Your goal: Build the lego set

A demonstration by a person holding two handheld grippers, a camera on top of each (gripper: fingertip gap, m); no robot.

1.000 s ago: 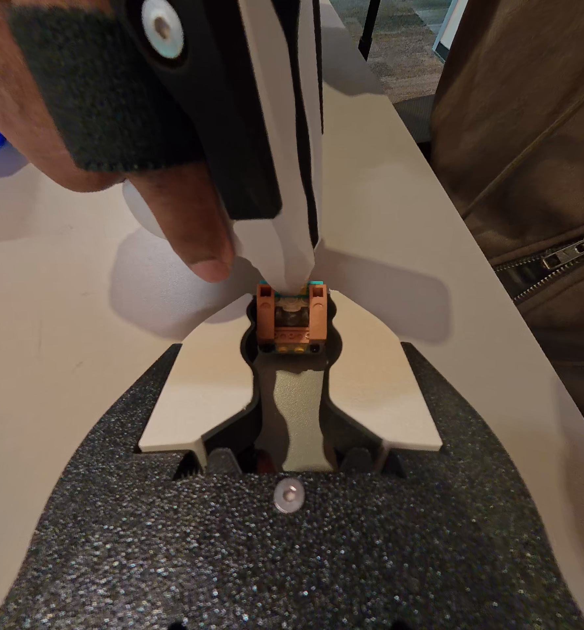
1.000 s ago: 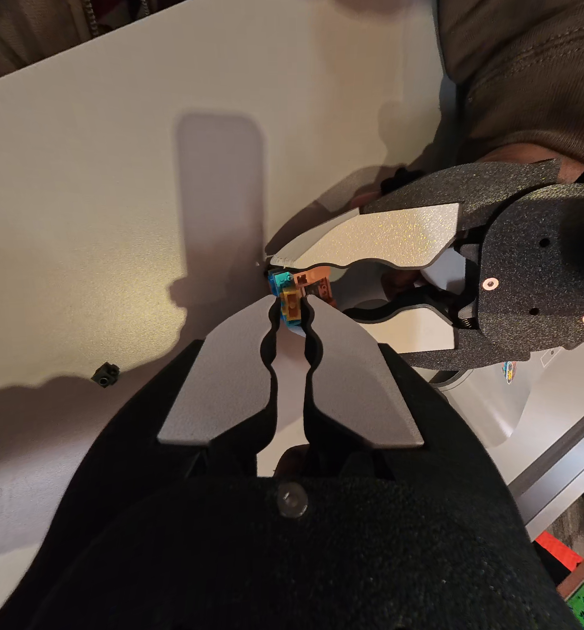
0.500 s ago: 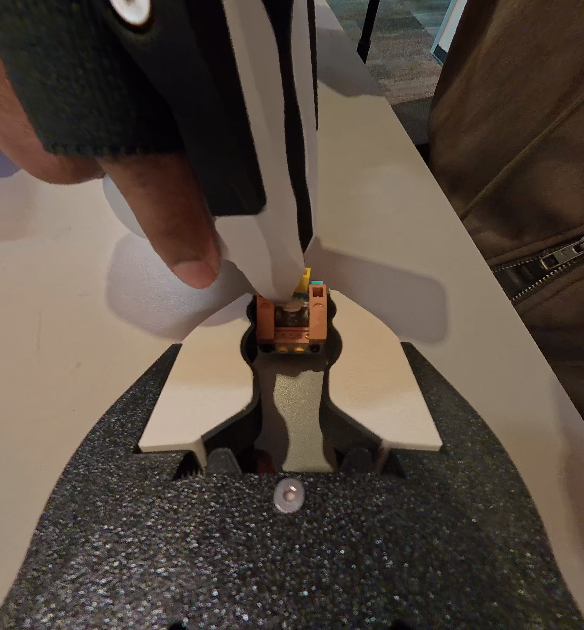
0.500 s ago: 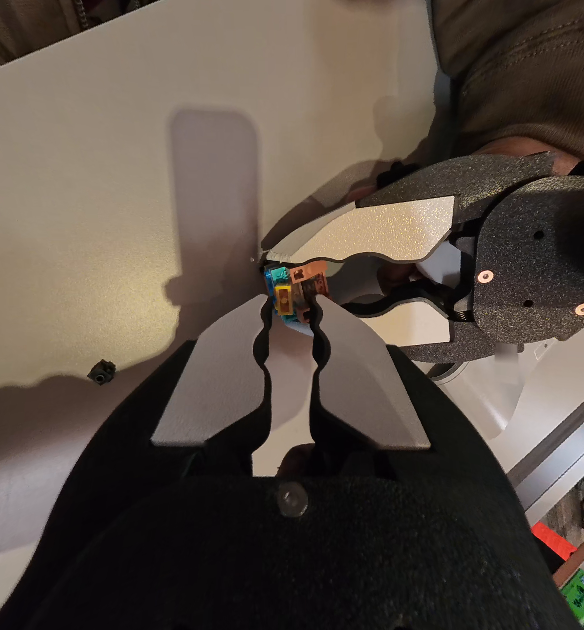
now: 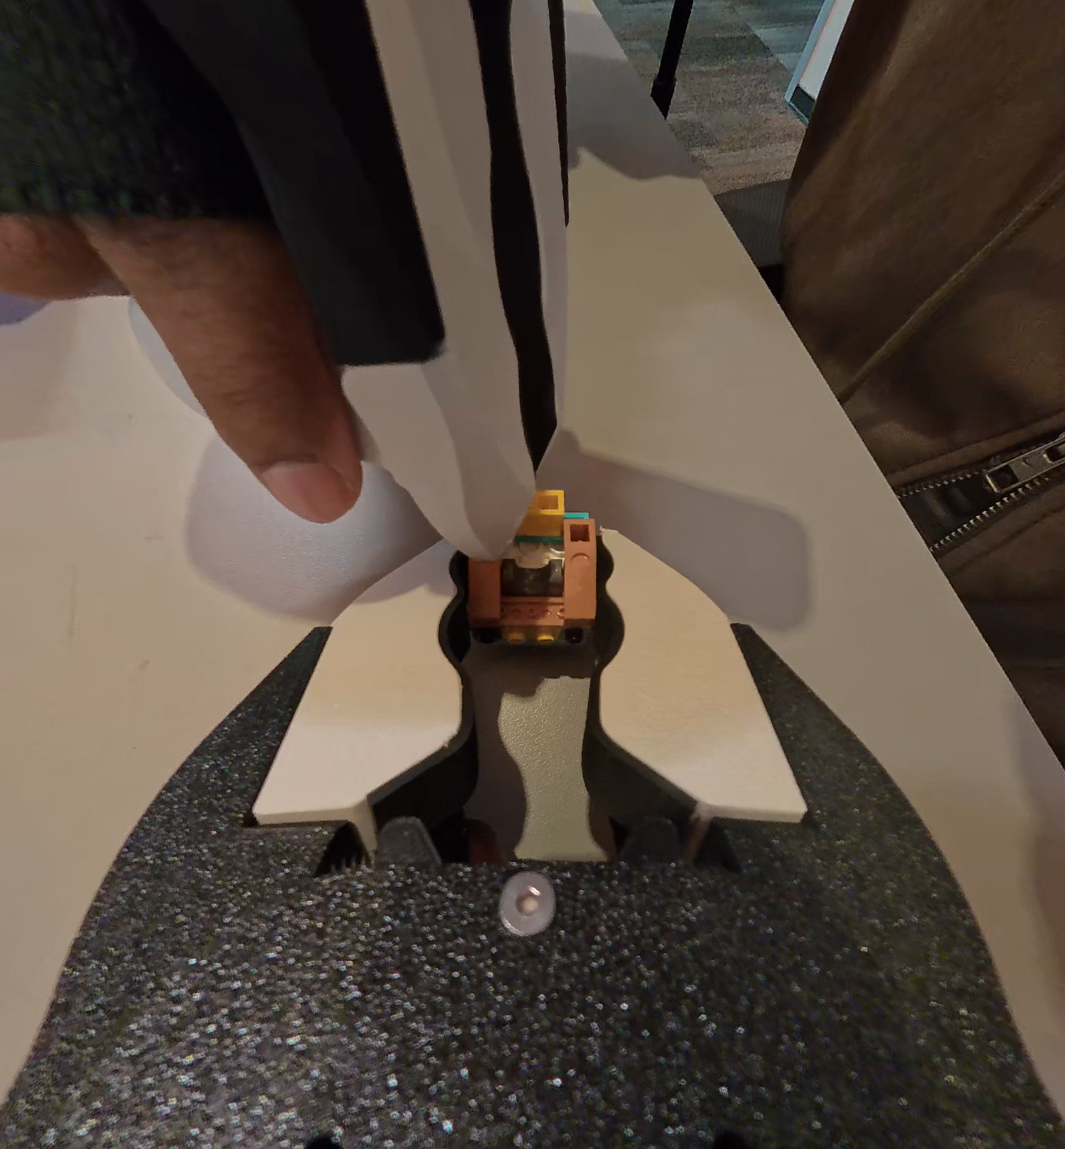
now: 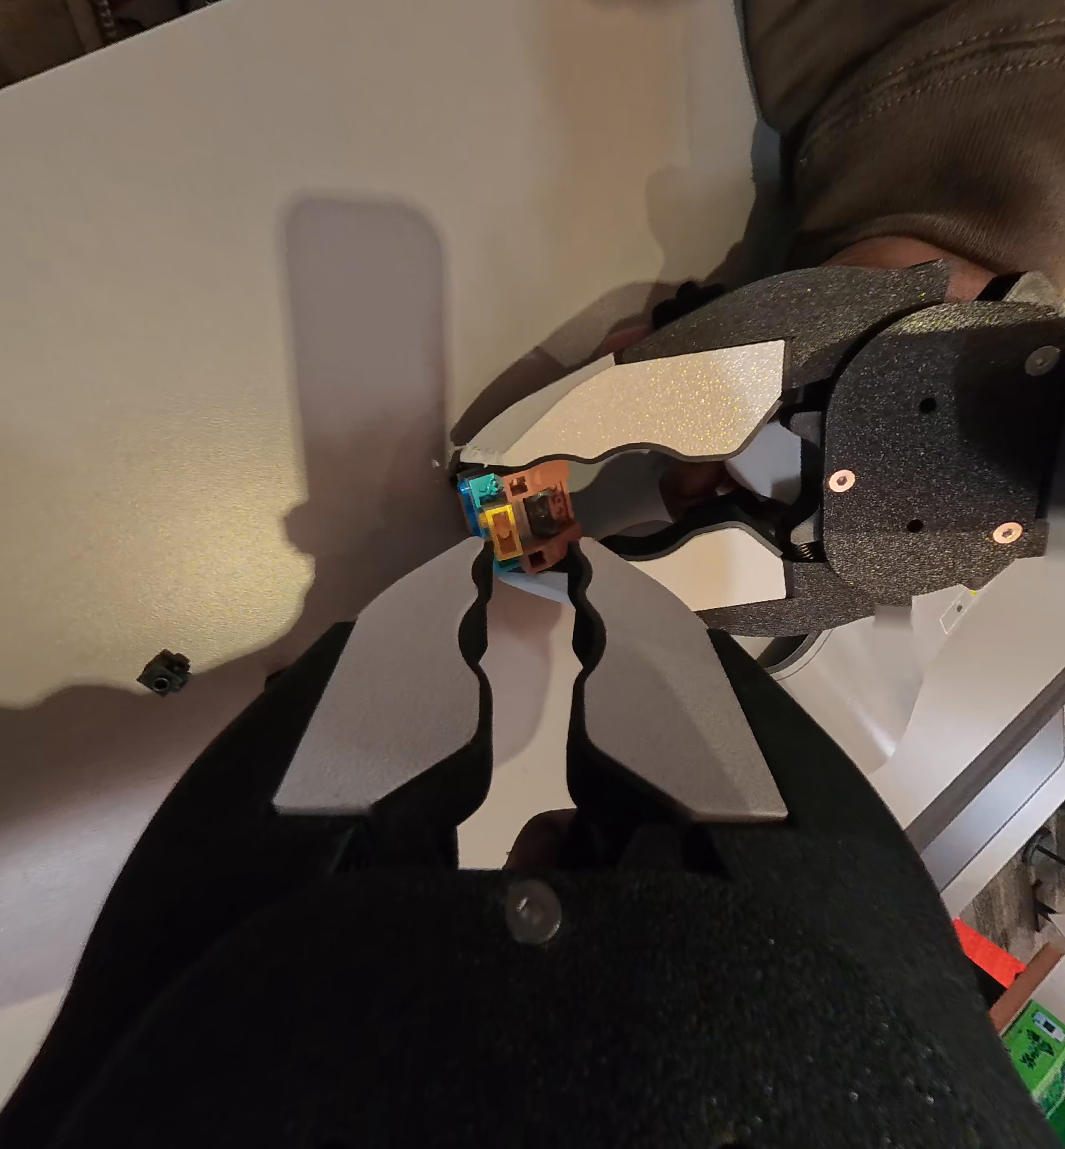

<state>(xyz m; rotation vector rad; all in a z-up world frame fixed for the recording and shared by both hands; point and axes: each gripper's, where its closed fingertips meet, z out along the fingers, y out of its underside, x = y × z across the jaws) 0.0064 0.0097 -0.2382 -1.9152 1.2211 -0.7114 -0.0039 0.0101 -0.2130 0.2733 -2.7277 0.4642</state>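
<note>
Tool tips of the left tool (image 5: 533, 600) are clamping the small lego assembly (image 5: 533, 587) at the centre of the left wrist frame, its brown side pieces pressed between the narrow-set fingers. Coming down from the upper middle of that frame, the right tool (image 5: 517, 528) is standing with its tips parted a little around the yellow brick (image 5: 545, 513) on the assembly's top; whether they are gripping it cannot be told. In the right wrist frame, the same assembly (image 6: 517, 516) is sitting at centre, above the white worktop (image 6: 144, 311). A small black piece (image 6: 164, 671) is lying at centre left on the worktop.
</note>
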